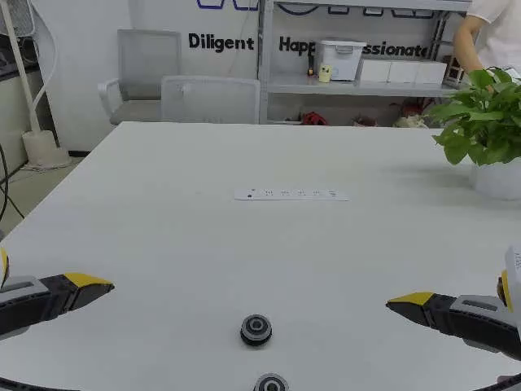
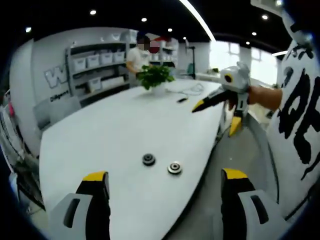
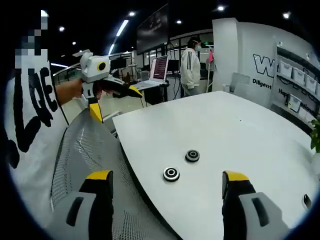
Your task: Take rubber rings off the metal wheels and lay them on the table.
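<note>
Two small metal wheels with black rubber rings lie flat near the front edge of the white table [image 1: 244, 244]. One wheel [image 1: 256, 329] sits a little further in; the other wheel [image 1: 271, 384] is cut by the bottom of the head view. My left gripper [image 2: 165, 176] is open, with the two wheels [image 2: 148, 159] [image 2: 174, 168] ahead of its jaws. Its yellow fingertip [image 1: 86, 281] shows left of the wheels. My right gripper [image 3: 167, 176] is open too, and the wheels [image 3: 192, 155] [image 3: 171, 174] lie between and beyond its jaws. Its fingertip [image 1: 411, 300] is to their right.
A white power strip [image 1: 291, 195] lies mid-table. A potted plant [image 1: 480, 122] stands at the far right edge. Grey chairs [image 1: 210, 99] and shelving [image 1: 358, 81] are behind the table, with a person [image 1: 488, 32] at the shelves. A mesh chair seat [image 3: 90, 150] is by the near edge.
</note>
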### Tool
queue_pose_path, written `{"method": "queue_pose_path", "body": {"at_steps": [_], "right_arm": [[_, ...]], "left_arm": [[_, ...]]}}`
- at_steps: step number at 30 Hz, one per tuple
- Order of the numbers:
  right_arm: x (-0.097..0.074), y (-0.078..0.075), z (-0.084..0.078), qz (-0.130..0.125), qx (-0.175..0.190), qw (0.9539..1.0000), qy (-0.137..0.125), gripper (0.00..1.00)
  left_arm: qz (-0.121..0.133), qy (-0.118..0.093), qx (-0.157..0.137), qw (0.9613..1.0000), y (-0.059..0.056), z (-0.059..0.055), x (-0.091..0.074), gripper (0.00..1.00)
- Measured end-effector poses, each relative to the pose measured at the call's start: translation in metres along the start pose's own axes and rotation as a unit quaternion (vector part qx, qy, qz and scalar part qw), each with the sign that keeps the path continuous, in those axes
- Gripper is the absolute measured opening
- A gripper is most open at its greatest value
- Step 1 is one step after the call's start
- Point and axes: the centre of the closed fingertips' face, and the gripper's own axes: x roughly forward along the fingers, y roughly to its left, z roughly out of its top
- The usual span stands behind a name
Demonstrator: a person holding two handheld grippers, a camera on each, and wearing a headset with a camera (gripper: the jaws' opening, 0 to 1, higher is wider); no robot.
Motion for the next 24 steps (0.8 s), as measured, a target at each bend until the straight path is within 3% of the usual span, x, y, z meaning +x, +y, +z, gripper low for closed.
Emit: {"method": "queue_pose_path", "body": {"at_steps": [24], "right_arm": [[0.0015,-0.0041,0.0010,0.000,-0.005,1.0000,0.002,0.82]], "left_arm": [[-0.003,0.000,-0.003,1.0000,0.0031,-0.0016,0.0063,0.94]]}}
